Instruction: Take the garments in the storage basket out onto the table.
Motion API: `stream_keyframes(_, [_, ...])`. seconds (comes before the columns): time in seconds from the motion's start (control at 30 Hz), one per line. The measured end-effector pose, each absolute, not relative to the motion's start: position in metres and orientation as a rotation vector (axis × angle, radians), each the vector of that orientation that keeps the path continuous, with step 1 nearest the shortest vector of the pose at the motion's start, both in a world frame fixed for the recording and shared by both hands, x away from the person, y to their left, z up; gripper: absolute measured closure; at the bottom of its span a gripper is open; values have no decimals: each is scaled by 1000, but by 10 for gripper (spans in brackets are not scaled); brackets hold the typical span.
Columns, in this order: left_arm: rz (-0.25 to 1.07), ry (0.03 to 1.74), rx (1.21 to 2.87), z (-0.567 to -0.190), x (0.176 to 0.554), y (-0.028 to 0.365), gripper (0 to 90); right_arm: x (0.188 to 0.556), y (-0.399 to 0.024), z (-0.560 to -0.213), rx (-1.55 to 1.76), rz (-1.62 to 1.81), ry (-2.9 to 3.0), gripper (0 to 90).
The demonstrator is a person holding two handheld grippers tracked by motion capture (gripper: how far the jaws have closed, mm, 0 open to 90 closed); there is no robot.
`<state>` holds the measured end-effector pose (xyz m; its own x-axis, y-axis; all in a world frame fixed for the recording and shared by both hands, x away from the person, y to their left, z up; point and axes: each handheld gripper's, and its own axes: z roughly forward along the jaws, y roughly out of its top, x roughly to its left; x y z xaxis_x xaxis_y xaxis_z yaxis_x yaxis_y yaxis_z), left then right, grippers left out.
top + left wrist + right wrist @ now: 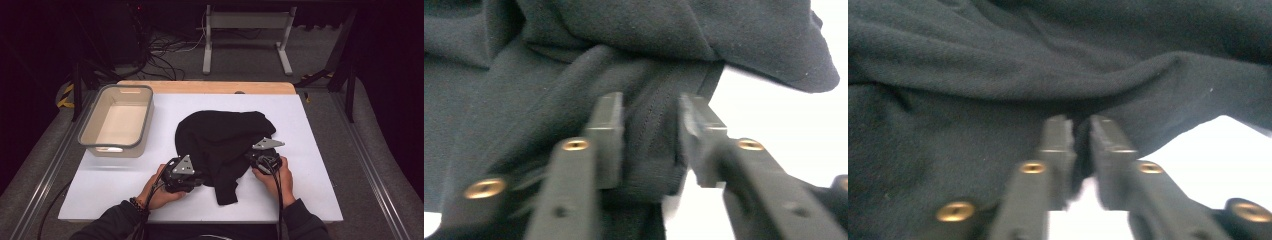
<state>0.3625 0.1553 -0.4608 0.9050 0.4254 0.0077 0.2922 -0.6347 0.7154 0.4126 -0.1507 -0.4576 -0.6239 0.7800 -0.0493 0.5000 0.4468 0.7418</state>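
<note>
Lying crumpled on white table point(310, 150): black garment point(220, 137).

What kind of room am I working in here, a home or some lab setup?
Likely a lab or recording setup, not a home: a white work table edged by metal rails, loose cables on the carpet, and a bare metal stand behind.

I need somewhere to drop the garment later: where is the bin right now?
In the high view the empty beige bin sits at the table's far left, left of the black garment and apart from it.
</note>
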Motion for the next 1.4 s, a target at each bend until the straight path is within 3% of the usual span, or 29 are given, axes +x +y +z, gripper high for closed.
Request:
stream_keyframes(0.03, [223,507,2311,-460,364,156,764,413,-151,-458,1084,997,2315,888])
stream_keyframes(0.07, [214,492,2337,-456,365,158,847,413,-153,-457,1087,1006,2318,895])
stream_keyframes(0.1, [208,490,2343,-455,364,159,853,412,-154,-456,1081,994,2318,896])
stream_keyframes(0.43, [339,514,2299,-418,359,199,857,412,-194,-434,1107,878,2136,896])
stream_keyframes(0.67, [347,557,2262,-414,357,213,852,428,-210,-437,1167,844,2067,895])
stream_keyframes(0.7, [342,562,2240,-415,357,213,813,429,-209,-438,1159,837,2069,871])
stream_keyframes(0.77, [330,562,2202,-415,355,212,671,428,-208,-436,1138,836,2058,722])
stream_keyframes(0.8, [330,562,2202,-415,355,212,618,428,-208,-436,1138,836,2058,722])
stream_keyframes(0.87, [326,535,2196,-415,352,208,611,423,-205,-430,1093,872,2069,619])
stream_keyframes(0.9, [329,500,2209,-417,349,203,546,412,-201,-424,1101,949,2078,537])
stream_keyframes(1.07, [354,498,2243,-428,348,192,418,383,-183,-419,1022,1136,2204,452])
stream_keyframes(1.27, [341,498,2337,-451,356,180,396,347,-159,-442,945,1170,2433,374])
stream_keyframes(1.4, [322,511,2345,-457,363,179,491,342,-146,-455,848,1097,2540,415])
